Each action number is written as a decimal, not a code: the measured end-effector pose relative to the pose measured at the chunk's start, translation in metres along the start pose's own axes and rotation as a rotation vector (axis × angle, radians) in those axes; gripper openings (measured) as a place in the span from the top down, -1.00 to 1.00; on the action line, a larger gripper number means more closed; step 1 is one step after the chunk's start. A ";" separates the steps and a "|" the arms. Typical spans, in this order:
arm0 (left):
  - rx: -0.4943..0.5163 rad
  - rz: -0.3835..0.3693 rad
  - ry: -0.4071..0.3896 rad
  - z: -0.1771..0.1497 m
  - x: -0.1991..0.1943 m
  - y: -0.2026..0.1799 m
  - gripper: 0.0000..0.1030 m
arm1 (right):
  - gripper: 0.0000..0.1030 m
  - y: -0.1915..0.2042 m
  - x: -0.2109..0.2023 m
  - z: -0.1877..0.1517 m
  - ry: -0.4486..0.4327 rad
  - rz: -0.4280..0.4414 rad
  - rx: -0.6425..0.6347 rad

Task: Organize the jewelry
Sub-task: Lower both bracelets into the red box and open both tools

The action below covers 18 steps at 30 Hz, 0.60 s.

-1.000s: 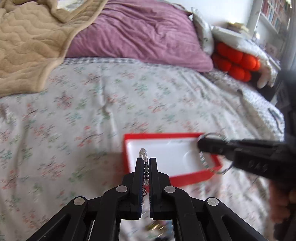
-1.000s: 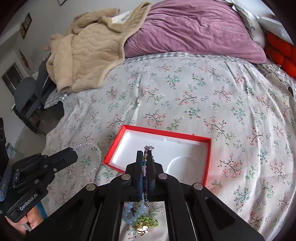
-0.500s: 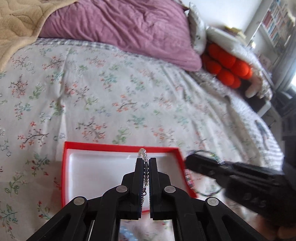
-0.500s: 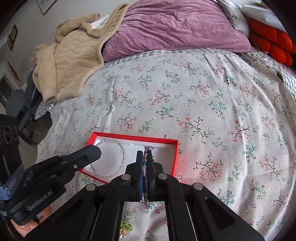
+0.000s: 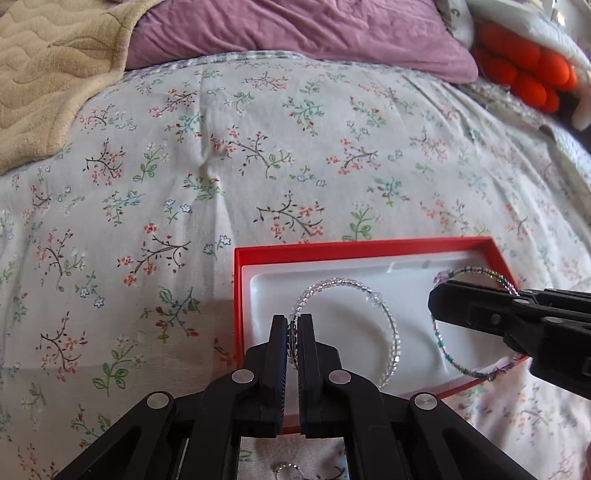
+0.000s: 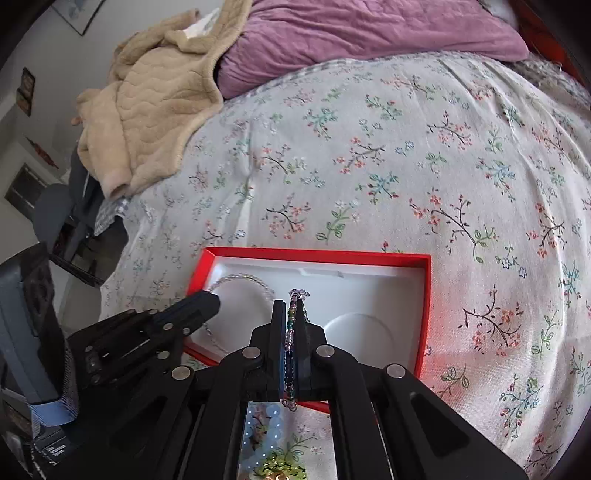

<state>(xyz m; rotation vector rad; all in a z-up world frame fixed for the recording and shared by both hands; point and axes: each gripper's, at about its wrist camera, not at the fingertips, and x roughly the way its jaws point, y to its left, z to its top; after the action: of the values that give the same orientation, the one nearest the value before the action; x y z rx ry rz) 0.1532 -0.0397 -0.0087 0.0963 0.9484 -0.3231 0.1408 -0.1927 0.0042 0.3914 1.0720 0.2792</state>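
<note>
Nearest the cameras, the left gripper (image 5: 293, 326) was clamped tight on a clear beaded bracelet (image 5: 384, 314), whose loop hung over the white insert of the red box (image 5: 332, 252). Just to its right, the right gripper (image 6: 294, 314) pinched a multicoloured beaded bracelet (image 5: 476, 373) over the same box's right end. Under both lay the floral bedspread (image 5: 258, 147), with the box resting on it. Beyond were a tan blanket (image 5: 48, 66) and a purple pillow (image 5: 295, 29).

Bed with floral sheet (image 5: 258, 155), purple pillow (image 5: 295, 29) at head, beige quilted blanket (image 6: 155, 96) bunched at corner, orange cushion (image 5: 524, 70) alongside, framed pictures (image 6: 26, 88) on pale wall, daylight throughout
</note>
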 end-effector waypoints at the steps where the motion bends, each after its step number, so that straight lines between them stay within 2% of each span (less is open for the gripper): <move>1: 0.008 0.004 0.002 0.000 0.000 -0.002 1.00 | 0.96 -0.003 0.003 -0.001 0.007 -0.010 0.007; 5: 0.026 0.008 -0.001 0.000 0.000 -0.007 1.00 | 0.96 -0.008 0.001 0.000 0.004 -0.029 0.007; 11: 0.029 0.008 -0.009 0.000 -0.004 -0.011 0.96 | 0.93 -0.007 -0.013 0.003 -0.023 -0.107 -0.049; 16: 0.038 0.011 -0.017 -0.001 -0.013 -0.014 0.51 | 0.92 -0.006 -0.031 0.005 -0.048 -0.127 -0.081; 18: 0.042 0.017 -0.025 -0.002 -0.017 -0.015 0.42 | 0.92 -0.003 -0.037 0.004 -0.053 -0.129 -0.099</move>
<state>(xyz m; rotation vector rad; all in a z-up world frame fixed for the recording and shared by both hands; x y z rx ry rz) 0.1374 -0.0498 0.0052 0.1385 0.9162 -0.3281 0.1278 -0.2114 0.0342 0.2389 1.0224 0.2045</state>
